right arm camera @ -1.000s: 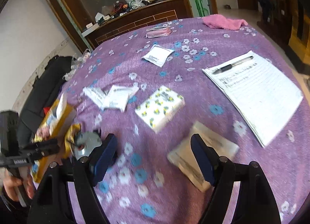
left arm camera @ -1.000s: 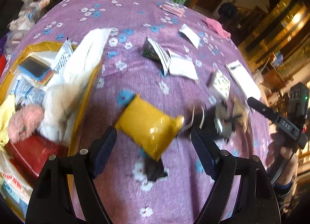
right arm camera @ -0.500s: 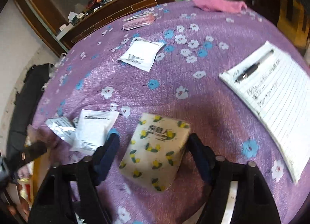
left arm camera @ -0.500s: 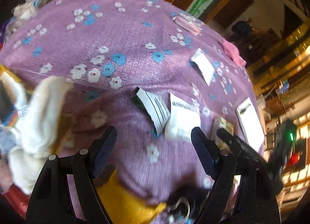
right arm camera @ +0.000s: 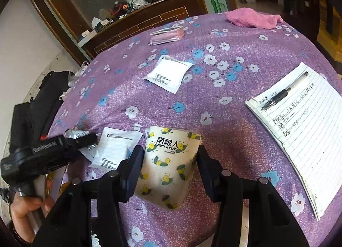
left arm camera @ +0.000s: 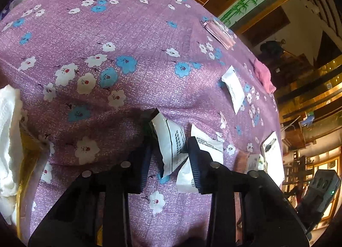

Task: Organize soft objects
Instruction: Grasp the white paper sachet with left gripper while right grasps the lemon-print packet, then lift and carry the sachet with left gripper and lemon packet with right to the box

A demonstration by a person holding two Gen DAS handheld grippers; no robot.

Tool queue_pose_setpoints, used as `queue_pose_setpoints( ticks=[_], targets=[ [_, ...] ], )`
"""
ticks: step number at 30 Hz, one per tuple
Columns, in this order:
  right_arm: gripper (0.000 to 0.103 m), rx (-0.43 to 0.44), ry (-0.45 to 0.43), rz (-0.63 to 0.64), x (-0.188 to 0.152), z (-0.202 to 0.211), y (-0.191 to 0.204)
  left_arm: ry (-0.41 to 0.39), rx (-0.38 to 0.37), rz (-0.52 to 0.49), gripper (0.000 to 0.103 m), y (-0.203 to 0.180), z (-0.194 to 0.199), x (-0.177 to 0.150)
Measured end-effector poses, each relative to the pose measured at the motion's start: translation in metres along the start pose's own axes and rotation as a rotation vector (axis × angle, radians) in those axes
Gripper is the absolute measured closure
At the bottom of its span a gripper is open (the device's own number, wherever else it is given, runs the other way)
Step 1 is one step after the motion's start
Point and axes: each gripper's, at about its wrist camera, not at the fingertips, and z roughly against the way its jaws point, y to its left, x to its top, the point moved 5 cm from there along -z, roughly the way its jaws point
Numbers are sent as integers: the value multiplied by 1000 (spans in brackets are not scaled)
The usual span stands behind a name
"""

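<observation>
Straddling soft lemon-print tissue pack (right arm camera: pixel 168 165), right tool (right arm camera: pixel 168 170) spread; glossy sachets beside.

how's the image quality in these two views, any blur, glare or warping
Left wrist view: heavy fisheye bulge in the purple tablecloth, sharp on the white packet between the left gripper fingers, bright overexposed room at right. Right wrist view: same barrel warp, crisp print on the tissue pack inside the right gripper, and the notepad glares white.

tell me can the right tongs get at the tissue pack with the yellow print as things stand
Probably yes: the right tongs are open and already straddle the soft white tissue pack with yellow print, with nothing on top of it and purple flowered cloth around it.
</observation>
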Motion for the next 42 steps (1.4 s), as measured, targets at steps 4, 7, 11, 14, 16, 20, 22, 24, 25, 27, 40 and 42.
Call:
queue_pose_setpoints(
  ticks=[4, 7, 11, 14, 16, 20, 22, 24, 25, 27, 40, 42],
  targets=[
    [53, 7, -17, 11, 1, 6, 4, -13, -34, -38, 83, -6, 7, -1],
    [53, 6, -26, 12, 2, 7, 4, -35, -50, -67, 83, -9, 20, -2],
    [53, 7, -28, 13, 2, 9, 5, -49, -56, -98, 83, -11, 30, -6],
    [52, 9, -36, 22, 2, 11, 8, -56, -97, -108, 83, -12, 41, -11],
    [52, 10, -44, 28, 3, 14, 10, -63, -114, -109, 83, -13, 49, -13],
    [53, 14, -52, 35, 3, 17, 11, -90, -157, -135, 83, -15, 73, -15],
    [53, 17, -61, 36, 4, 21, 12, -102, -181, -135, 83, -15, 85, -17],
    [53, 17, -77, 40, 6, 25, 12, -116, -193, -131, 83, -12, 97, -20],
    [53, 15, -83, 43, 7, 27, 13, -124, -197, -133, 83, -11, 102, -22],
    [53, 17, -95, 50, 8, 30, 14, -145, -193, -139, 83, -9, 112, -25],
    [53, 71, -101, 56, 4, 39, 35, -217, -168, -175, 83, 11, 166, -51],
    [53, 76, -94, 56, -2, 40, 41, -218, -164, -181, 83, 15, 172, -54]
  ],
)
